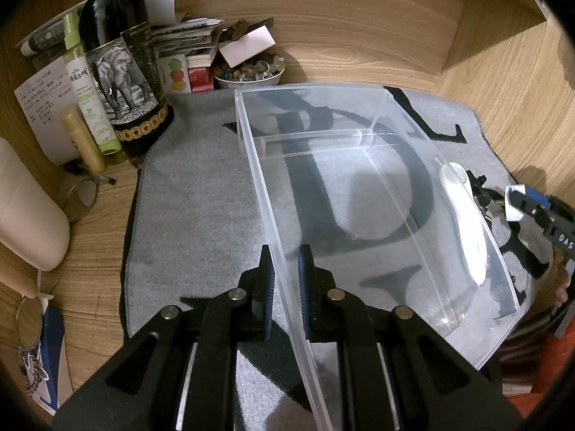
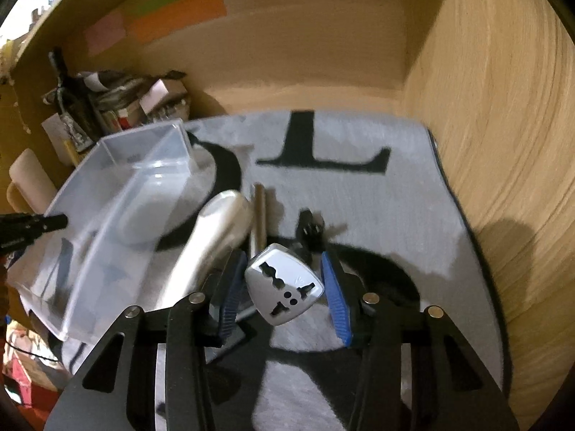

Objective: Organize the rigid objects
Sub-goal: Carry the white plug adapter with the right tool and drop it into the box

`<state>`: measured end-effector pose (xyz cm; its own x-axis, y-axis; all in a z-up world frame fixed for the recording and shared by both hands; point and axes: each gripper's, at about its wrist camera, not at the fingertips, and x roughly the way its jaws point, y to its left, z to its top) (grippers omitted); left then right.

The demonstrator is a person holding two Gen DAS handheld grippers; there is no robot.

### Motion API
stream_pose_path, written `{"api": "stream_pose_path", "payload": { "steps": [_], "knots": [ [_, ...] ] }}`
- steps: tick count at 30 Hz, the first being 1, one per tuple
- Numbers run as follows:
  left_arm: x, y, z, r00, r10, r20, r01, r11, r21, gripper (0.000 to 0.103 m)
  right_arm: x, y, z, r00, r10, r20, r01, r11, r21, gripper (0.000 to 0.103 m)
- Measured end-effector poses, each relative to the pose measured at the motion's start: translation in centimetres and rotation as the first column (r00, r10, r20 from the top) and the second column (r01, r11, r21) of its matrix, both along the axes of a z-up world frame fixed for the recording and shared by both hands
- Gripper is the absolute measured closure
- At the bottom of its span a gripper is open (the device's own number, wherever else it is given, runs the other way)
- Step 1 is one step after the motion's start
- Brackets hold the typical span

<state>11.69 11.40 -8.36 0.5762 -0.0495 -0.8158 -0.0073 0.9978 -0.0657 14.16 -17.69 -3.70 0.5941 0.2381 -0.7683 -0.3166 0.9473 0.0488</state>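
Clear plastic bin (image 1: 377, 194) wall pinched by left fingers (image 1: 267, 287), right fingers (image 2: 336, 298) flanking glossy white square adapter (image 2: 284, 283)

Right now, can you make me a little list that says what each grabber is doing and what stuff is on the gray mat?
left gripper: shut on the near wall of the clear plastic box
right gripper: a white plug adapter sits between its pads; grip unclear
box contents: nothing visible inside
beside the box: a white oblong object, a metal stick, a small black clip-like item
surface: gray mat with black letters
background: dark bottle
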Motion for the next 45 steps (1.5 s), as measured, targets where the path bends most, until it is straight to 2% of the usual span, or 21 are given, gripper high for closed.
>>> {"api": "stream_pose_path", "payload": {
  "steps": [6, 12, 19, 25, 30, 45],
  "knots": [
    [0.0, 0.0, -0.1, 1.0, -0.005, 0.004, 0.005, 1.0, 0.0, 0.091, 0.4, 2.6, 2.5, 0.995, 0.066, 0.08, -0.066, 0.998, -0.009, 0.063],
    [0.0, 0.0, -0.1, 1.0, -0.005, 0.004, 0.005, 1.0, 0.001, 0.091, 0.6, 6.8, 5.5, 0.969, 0.173, 0.178, -0.175, 0.985, -0.006, 0.063],
    [-0.1, 0.0, -0.1, 1.0, -0.005, 0.004, 0.005, 1.0, 0.0, 0.091, 0.5, 11.5, 6.5, 0.937, 0.287, 0.2, -0.291, 0.957, -0.007, 0.063],
    [0.0, 0.0, -0.1, 1.0, -0.008, 0.008, 0.008, 1.0, 0.004, 0.09, 1.3, 15.5, 5.1, 0.918, 0.371, 0.136, -0.372, 0.928, -0.025, 0.063],
    [-0.1, -0.1, -0.2, 1.0, -0.011, 0.013, 0.011, 1.0, 0.004, 0.09, 2.4, 18.3, 2.9, 0.906, 0.42, 0.045, -0.417, 0.907, -0.062, 0.063],
    [-0.4, 0.0, -0.3, 1.0, -0.021, 0.023, 0.021, 1.0, 0.001, 0.09, 3.8, 21.8, -1.9, 0.86, 0.482, -0.169, -0.507, 0.847, -0.163, 0.063]
  ]
}}
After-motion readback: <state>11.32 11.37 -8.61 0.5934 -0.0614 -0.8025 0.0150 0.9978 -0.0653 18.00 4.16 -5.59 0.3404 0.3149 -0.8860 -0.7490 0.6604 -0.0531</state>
